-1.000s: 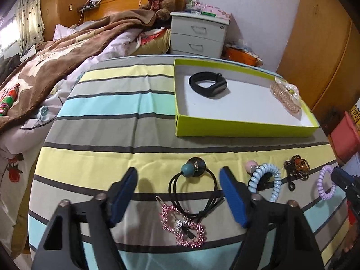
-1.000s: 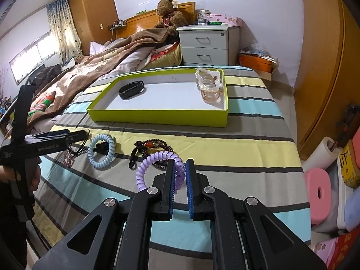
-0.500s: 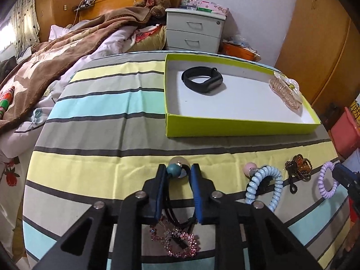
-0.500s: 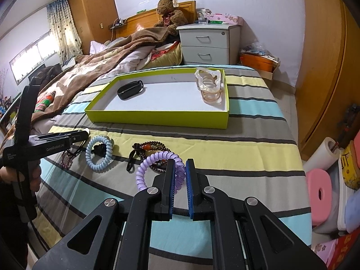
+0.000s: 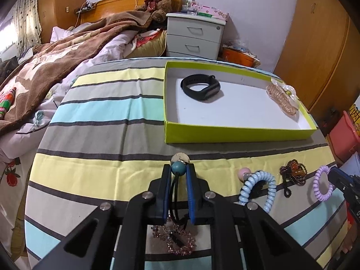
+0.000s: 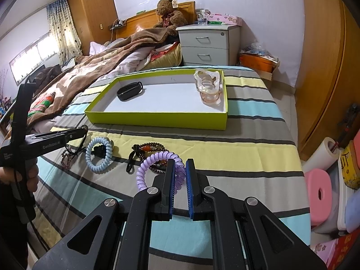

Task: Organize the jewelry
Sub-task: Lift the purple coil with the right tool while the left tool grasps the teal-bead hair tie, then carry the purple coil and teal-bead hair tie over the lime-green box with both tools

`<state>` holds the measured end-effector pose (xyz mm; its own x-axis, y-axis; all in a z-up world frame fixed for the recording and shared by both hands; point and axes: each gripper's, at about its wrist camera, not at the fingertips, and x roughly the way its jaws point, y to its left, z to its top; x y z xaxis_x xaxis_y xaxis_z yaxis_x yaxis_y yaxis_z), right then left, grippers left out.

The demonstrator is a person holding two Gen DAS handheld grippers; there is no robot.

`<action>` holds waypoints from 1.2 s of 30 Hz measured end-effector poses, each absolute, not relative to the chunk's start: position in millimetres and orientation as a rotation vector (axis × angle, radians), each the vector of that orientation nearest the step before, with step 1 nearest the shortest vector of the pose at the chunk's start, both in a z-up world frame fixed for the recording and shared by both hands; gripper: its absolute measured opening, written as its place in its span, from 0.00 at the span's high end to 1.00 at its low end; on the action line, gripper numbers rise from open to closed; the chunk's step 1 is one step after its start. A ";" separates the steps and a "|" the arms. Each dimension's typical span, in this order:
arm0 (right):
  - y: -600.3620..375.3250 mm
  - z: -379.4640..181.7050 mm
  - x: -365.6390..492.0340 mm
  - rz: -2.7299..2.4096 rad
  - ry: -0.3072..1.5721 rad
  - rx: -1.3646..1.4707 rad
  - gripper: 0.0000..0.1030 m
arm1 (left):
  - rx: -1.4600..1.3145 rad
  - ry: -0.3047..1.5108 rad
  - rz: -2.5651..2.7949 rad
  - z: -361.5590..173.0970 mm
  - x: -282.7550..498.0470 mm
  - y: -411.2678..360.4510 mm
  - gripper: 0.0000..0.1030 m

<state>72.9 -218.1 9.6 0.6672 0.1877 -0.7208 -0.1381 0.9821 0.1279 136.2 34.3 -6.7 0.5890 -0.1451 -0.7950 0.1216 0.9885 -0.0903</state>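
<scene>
My left gripper (image 5: 178, 169) is shut on a black hair tie with a teal bead (image 5: 178, 168) and holds it just above the striped cloth; its cord hangs between the fingers. A pink sparkly clip (image 5: 177, 243) lies under it. My right gripper (image 6: 179, 164) is shut on a purple spiral hair tie (image 6: 155, 164). A light blue spiral tie (image 5: 258, 189) and a brown bead bracelet (image 5: 293, 172) lie on the cloth between them. The green tray (image 5: 238, 132) holds a black wristband (image 5: 200, 86) and a clear pink claw clip (image 5: 282, 99).
The striped cloth (image 5: 101, 135) covers a table beside a bed with a brown blanket (image 5: 45, 67). A white nightstand (image 5: 194, 38) stands behind. Pink stool (image 6: 319, 193) and boxes sit on the floor at the right.
My left gripper closed from wide open onto the teal-bead hair tie and lifted it slightly. My right gripper stays shut on the purple tie, raised a little.
</scene>
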 end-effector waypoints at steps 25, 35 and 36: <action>-216.9 56.9 66.2 0.192 0.724 0.062 0.91 | -0.023 0.808 -0.158 53.4 117.4 36.3 0.87; -210.7 84.7 89.6 0.209 0.676 0.030 0.91 | -0.025 0.772 -0.169 72.8 129.0 33.6 0.87; -208.8 87.5 94.3 0.212 0.671 0.025 0.91 | -0.025 0.772 -0.168 73.5 131.1 33.1 0.87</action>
<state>94.3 -208.8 87.5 0.7628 0.2026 -0.6141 -0.1864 0.9782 0.0912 131.1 33.1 73.5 0.7042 -0.1599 -0.6918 0.1414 0.9864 -0.0840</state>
